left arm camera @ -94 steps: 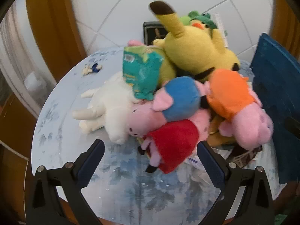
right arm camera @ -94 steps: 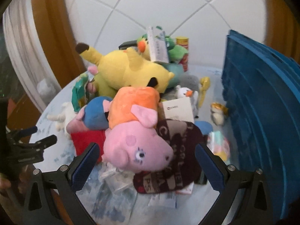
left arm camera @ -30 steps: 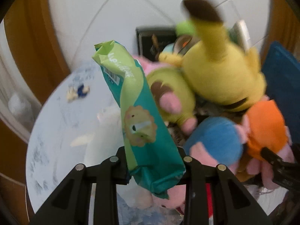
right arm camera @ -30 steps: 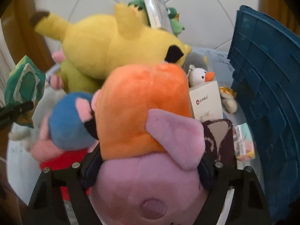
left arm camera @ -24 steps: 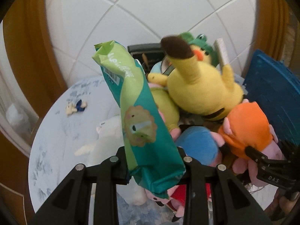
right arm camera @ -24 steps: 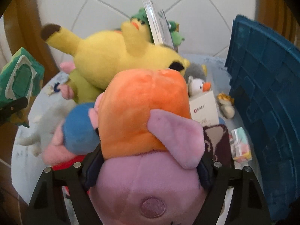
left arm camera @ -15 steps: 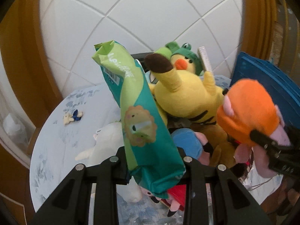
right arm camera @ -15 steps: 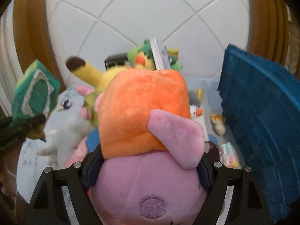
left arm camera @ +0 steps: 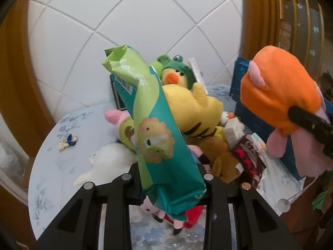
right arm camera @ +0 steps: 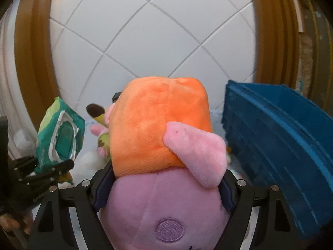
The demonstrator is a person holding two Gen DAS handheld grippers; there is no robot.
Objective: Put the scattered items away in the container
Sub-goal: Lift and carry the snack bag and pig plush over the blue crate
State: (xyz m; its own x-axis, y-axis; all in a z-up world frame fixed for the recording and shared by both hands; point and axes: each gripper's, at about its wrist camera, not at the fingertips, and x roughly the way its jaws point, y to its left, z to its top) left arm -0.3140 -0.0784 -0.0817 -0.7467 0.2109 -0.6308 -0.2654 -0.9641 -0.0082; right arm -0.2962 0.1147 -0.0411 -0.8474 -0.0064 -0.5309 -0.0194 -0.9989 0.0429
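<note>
Left gripper (left arm camera: 169, 179) clamps wipes pack (left arm camera: 154, 129): soft, slick film. Right gripper (right arm camera: 164, 187) squeezes pig plush (right arm camera: 162, 166) mid-body: light, squashy. Bin (right arm camera: 281, 145) at 3 o'clock.

glossy plastic wipes pack (left arm camera: 158, 137), fuzzy cloth pig plush (right arm camera: 160, 129)

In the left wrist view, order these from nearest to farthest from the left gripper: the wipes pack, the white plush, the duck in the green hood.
1. Wipes pack: clamped in the left gripper.
2. White plush: on the table, just ahead, to the left.
3. Duck in the green hood: at the back of the pile, by the tiled wall.
</note>
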